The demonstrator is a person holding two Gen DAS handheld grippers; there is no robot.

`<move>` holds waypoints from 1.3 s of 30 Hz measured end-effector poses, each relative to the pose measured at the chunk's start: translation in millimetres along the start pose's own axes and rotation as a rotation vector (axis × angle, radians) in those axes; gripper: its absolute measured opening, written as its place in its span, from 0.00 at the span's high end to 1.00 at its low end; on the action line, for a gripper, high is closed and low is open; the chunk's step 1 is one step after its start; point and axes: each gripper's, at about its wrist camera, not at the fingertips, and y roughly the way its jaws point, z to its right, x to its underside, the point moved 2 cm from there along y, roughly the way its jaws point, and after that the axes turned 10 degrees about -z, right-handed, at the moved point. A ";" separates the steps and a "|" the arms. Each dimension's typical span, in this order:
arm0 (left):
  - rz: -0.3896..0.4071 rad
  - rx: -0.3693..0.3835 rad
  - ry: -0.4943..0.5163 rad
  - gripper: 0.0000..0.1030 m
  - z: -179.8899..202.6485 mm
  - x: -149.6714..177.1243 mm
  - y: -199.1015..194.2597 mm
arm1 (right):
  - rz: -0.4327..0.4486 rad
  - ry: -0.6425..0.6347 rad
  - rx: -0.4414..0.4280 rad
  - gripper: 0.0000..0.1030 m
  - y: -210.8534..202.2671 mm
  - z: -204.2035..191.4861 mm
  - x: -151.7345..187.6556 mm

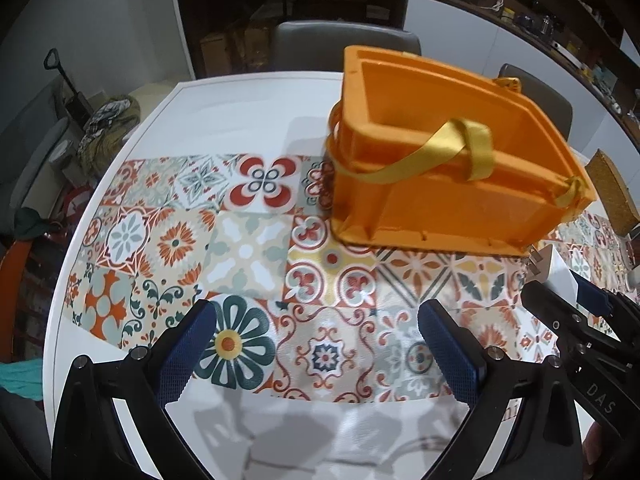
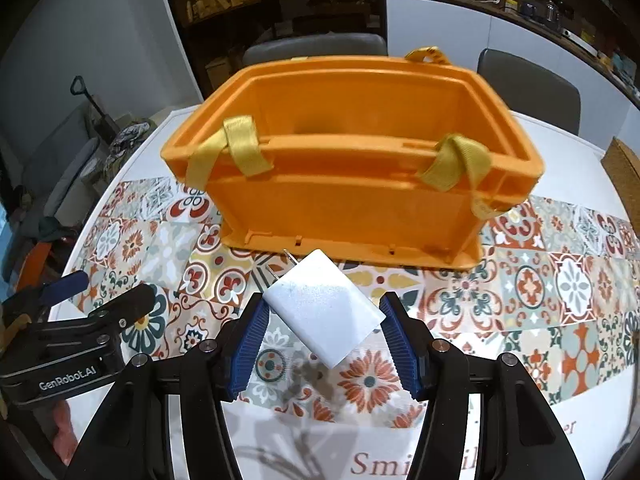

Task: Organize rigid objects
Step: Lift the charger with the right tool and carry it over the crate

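Nearest in the right wrist view, the right tool [image 2: 324,334] has its two blue ribbed pads closed against the sides of one flat white rectangular plug-in charger [image 2: 325,309]. The charger sits tilted between the pads, its two metal prongs pointing forward and to the left, raised above the bench. Its white face is smooth with rounded corners and a faint grey smudge.

The left tool [image 1: 318,354] hovers low over the bench with its blue pads spread wide apart and nothing between them.

The round white bench [image 1: 256,92] carries a glossy mat printed with orange, teal and cream tile patterns [image 1: 248,248].

Beyond the charger stands one orange rigid plastic basket [image 2: 352,184], rectangular, with a stepped rim and an open top. It rests on the mat, just past the prongs. Two yellow fabric strap handles [image 2: 242,148] drape over its near rim, one at each end. A woven brown piece [image 1: 616,196] lies at the bench's right edge.

Two grey chair backs [image 2: 316,46] stand behind the bench, and dark shelving lines the wall.
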 end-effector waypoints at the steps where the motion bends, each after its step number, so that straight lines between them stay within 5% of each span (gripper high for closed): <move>1: 0.005 0.005 0.004 0.00 2.4 -1.9 -3.0 | 0.003 0.005 0.001 0.44 -4.2 2.0 -0.9; 39: 0.097 0.069 0.053 0.00 47.2 -86.7 -44.4 | 0.143 0.025 0.047 0.44 -56.7 36.0 -80.9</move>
